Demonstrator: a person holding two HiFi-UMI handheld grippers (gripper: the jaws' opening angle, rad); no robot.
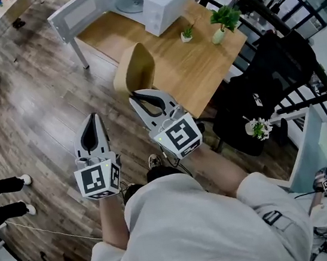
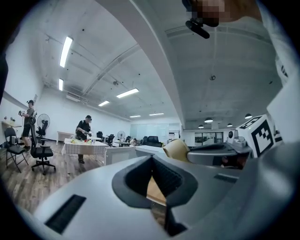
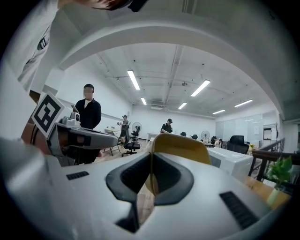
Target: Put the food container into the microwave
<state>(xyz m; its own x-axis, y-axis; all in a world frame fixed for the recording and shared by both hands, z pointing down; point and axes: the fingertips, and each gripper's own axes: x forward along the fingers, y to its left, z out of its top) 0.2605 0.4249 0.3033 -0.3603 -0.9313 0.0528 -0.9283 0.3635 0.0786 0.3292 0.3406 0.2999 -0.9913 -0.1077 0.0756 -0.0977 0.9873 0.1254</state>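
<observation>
The white microwave stands at the far end of the wooden table. Its door is swung open to the left and a glass turntable shows inside. No food container appears in any view. I hold both grippers level in front of me, short of the table. My left gripper is shut with nothing in it, tips meeting in the left gripper view. My right gripper is also shut and empty, and points at the yellow chair with the microwave behind it.
The yellow chair stands at the table's near edge, between me and the microwave. Two small potted plants sit on the table's right end. A dark bag on a chair and a curved railing are at the right. Someone's legs are at the left.
</observation>
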